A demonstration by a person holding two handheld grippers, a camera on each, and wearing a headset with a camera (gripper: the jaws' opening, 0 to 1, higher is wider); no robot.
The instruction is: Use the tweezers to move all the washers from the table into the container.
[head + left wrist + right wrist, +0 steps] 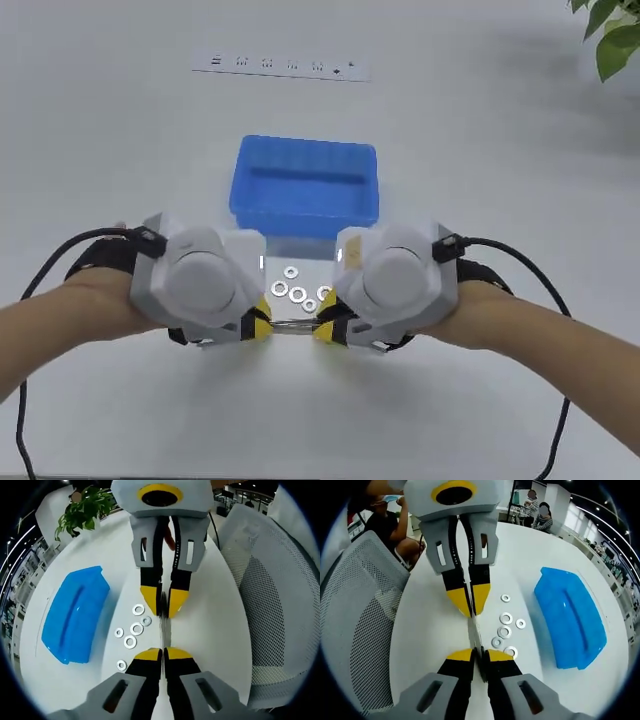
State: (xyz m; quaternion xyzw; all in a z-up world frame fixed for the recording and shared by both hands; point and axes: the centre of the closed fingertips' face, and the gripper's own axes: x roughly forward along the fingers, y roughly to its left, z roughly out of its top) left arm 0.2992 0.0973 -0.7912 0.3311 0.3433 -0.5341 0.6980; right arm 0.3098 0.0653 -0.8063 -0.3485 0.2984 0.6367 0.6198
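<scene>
Left claw [262, 322] and right claw [325, 325] are held level just above the white counter [480, 150], tips pointed straight at each other and nearly meeting. The person's left hand [100, 300] and right hand [480, 310] grip the bodies from the outer sides, forearms coming in from either side, with a black cable trailing from each unit.

Left claw: jaws closed down on one end of the tweezers [163, 627], as its own view shows. Right claw: jaws closed on the other end of the tweezers [474, 627]. The thin metal tool spans the short gap between the two sets of yellow tips.

Washers [279, 289]: loose cluster flat on the counter, just beyond the claw tips on the far side, none touching the tweezers. In the left gripper view they lie left of the claw [134, 611]; in the right gripper view, right of it [502, 618].

Blue container [305, 190]: rectangular, open-topped, sits past the washers, further from both claws.
</scene>
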